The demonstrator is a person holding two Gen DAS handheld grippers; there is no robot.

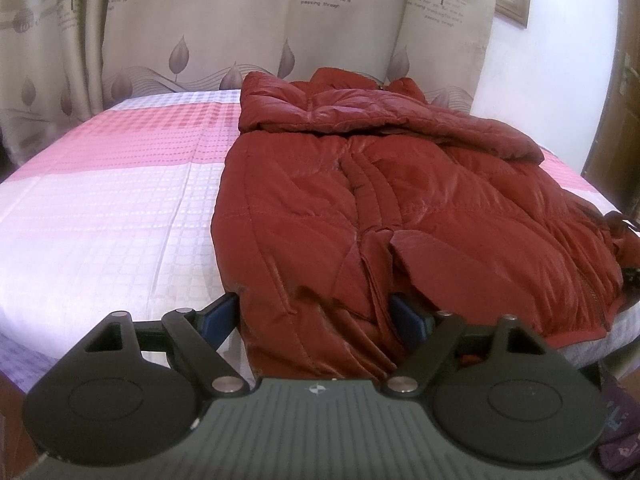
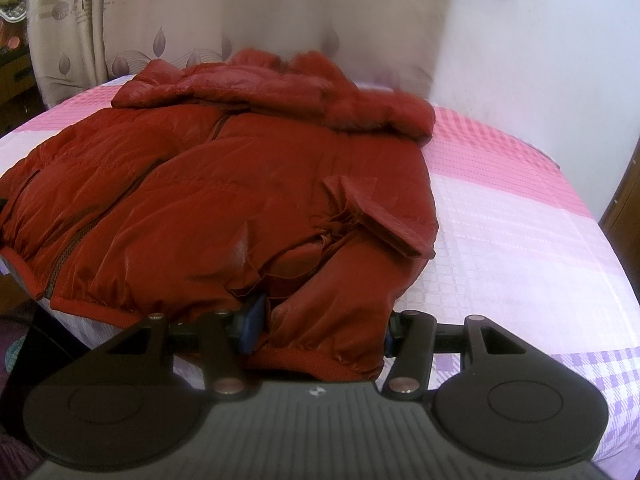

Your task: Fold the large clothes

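Red quilted jacket (image 1: 400, 200) lies spread on a bed covered by a pink, white and lilac checked sheet (image 1: 112, 208), its hood or collar end bunched toward the top of both views and its ribbed hem toward the bottom. In the left wrist view the jacket fills the centre and right of the frame, and its near left corner drops down between the blue pads of the left gripper (image 1: 320, 316); the jaws stand wide apart, one pad at the lower left of the cloth edge and one further right, with the fabric between them and no clear squeeze on it. In the right wrist view the jacket takes up the left and centre, and its near right corner with the hem runs into the right gripper (image 2: 320, 330); the jaws are partly closed with the padded cloth bunched between them, so they look clamped on the jacket. A beige leaf-printed curtain (image 1: 200, 32) hangs behind the bed
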